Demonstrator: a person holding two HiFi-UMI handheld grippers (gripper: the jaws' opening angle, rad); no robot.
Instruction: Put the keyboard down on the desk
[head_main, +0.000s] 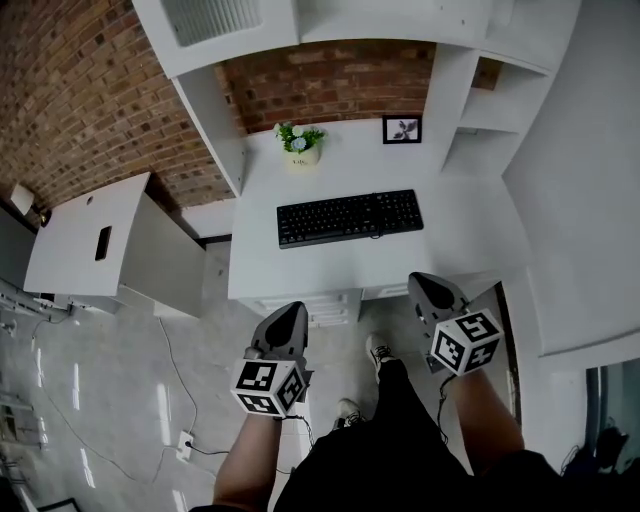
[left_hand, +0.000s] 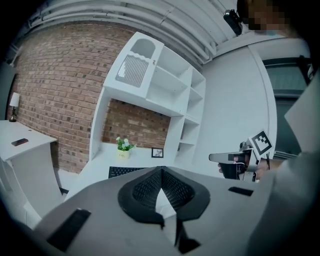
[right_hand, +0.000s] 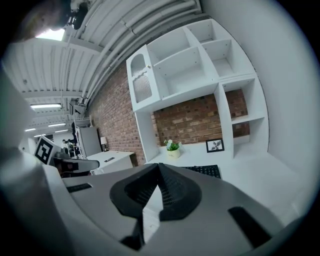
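A black keyboard (head_main: 349, 216) lies flat on the white desk (head_main: 470, 245), near its middle. Both grippers hang in front of the desk, well short of the keyboard. My left gripper (head_main: 293, 309) is shut with nothing in it, below the desk's front edge at the left. Further right, my right gripper (head_main: 422, 280) is also shut and empty. In the left gripper view the keyboard (left_hand: 124, 171) shows just past the closed jaws, and the right gripper (left_hand: 212, 157) is at the right. In the right gripper view the keyboard (right_hand: 206, 170) lies beyond the jaws.
A small potted plant (head_main: 299, 141) and a framed picture (head_main: 402, 129) stand at the back of the desk. White shelves (head_main: 490, 110) rise on the right. A lower white side table (head_main: 85, 235) with a dark phone (head_main: 103, 242) is at the left. Cables (head_main: 185, 400) run over the floor.
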